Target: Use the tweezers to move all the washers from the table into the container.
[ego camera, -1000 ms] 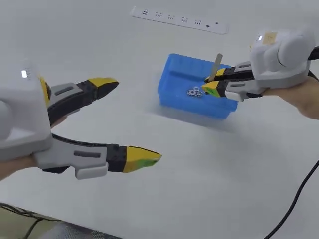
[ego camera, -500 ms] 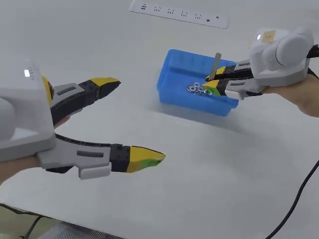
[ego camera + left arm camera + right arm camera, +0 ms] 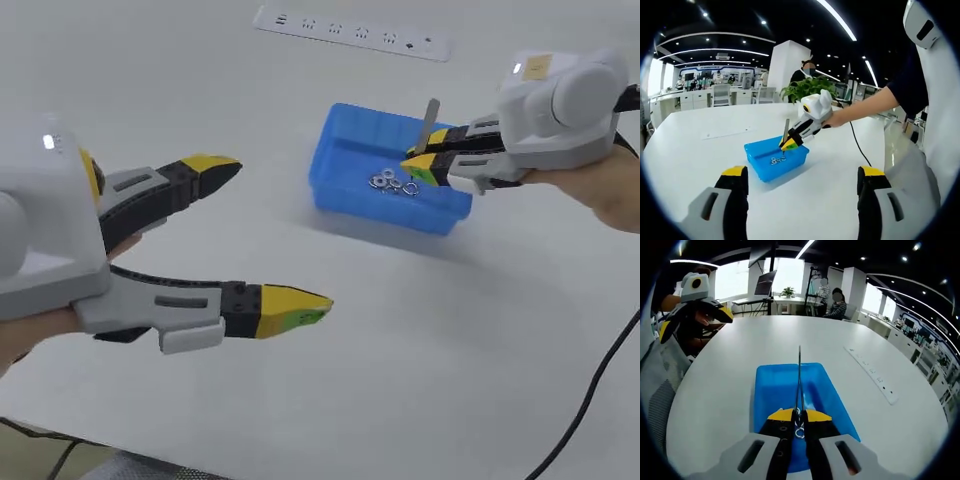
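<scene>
I have 2 claws, 1 in each hand. My left claw [image 3: 280, 235] sits at the lower left of the head view, spread wide with nothing between its 2 yellow tips; in the left gripper view [image 3: 802, 175] the bare white counter [image 3: 700, 145] shows between them. My right claw [image 3: 415, 166] sits at the upper right of the head view, pressed together on the 1 pair of tweezers [image 3: 430, 115], whose grey arms stick out past the tips. In the right gripper view [image 3: 799, 416] the tweezers [image 3: 799, 375] run straight up the middle of the frame.

There is 1 blue container [image 3: 340, 190], right of centre in the head view, and my right claw's tips hang over its right side. The washers [image 3: 393, 184] lie inside it in 1 small cluster on the floor, just left of those tips; I count at least 3 rings, too small to number exactly.

1 white power strip [image 3: 350, 32] lies along the top edge, well apart from the container. 1 black cable [image 3: 590, 400] crosses the lower right corner.
</scene>
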